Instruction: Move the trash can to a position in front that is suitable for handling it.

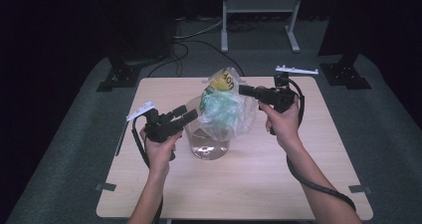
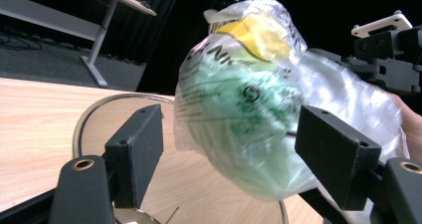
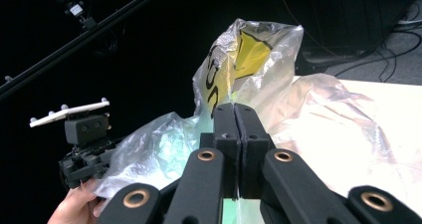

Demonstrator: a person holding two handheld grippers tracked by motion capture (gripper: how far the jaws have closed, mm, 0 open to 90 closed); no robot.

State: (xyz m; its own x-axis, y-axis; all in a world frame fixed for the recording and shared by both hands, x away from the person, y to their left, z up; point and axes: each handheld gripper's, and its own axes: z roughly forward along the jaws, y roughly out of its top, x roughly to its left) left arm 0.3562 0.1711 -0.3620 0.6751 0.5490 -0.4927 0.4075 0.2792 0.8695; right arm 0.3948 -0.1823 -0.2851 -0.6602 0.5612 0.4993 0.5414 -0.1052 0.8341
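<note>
Right tongs (image 1: 242,90) clamped on the clear plastic bag (image 1: 226,109), held above the glass bowl (image 1: 206,139) on the bench (image 1: 278,174). Left tongs (image 1: 191,115) apart at the bag's side, not pinching. Best pinch film only, lift slowly, keep bowl steady.

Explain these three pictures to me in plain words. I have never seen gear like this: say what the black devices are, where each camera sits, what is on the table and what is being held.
A person holds a hand-operated clamp with two black jaws in each hand. The high view looks down on the wooden table from above; the other two come from cameras riding on each clamp, looking along its jaws.

On the table stands a clear glass container. Above it hangs a clear plastic bag with green and yellow contents.

The right gripper is shut on the bag's plastic; its jaws meet with film pinched between them. The left gripper stands open, its jaws on either side of the bag's green bulge over the container. Whether its pads press the bag I cannot tell.
</note>
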